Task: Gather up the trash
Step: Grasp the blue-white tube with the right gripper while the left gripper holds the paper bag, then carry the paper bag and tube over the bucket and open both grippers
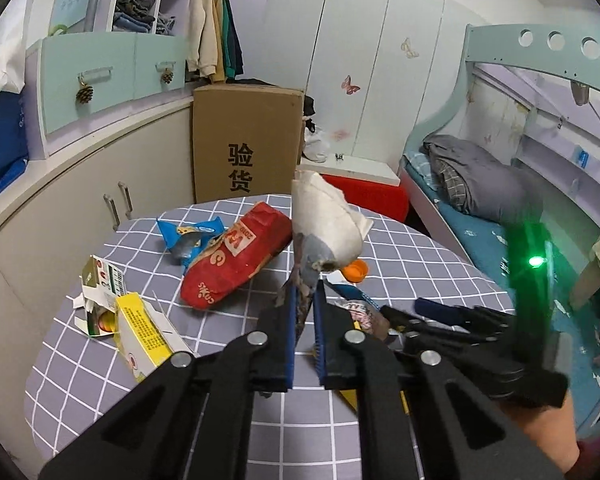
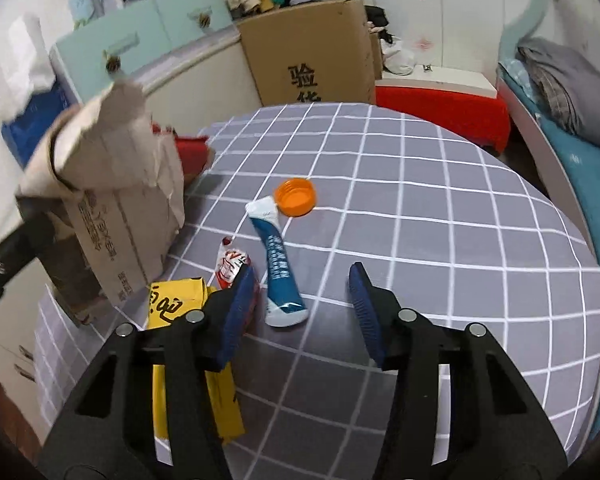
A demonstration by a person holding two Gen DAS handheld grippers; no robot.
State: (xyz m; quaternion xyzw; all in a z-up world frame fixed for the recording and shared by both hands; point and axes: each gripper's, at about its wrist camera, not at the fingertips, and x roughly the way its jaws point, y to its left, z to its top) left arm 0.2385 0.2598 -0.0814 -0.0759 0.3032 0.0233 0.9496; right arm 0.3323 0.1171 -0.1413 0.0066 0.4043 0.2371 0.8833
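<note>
My left gripper is shut on the edge of a crumpled brown paper bag and holds it up above the round table. The bag also shows at the left of the right wrist view. My right gripper is open, low over the table, with a blue and white tube wrapper lying between its fingers. An orange bottle cap lies beyond the tube. A small red and white sachet and a yellow packet lie by the left finger.
On the table's left lie a red snack bag, a blue wrapper, a torn carton and a yellow box. A tall cardboard box stands behind the table. Cabinets are left, a bed right.
</note>
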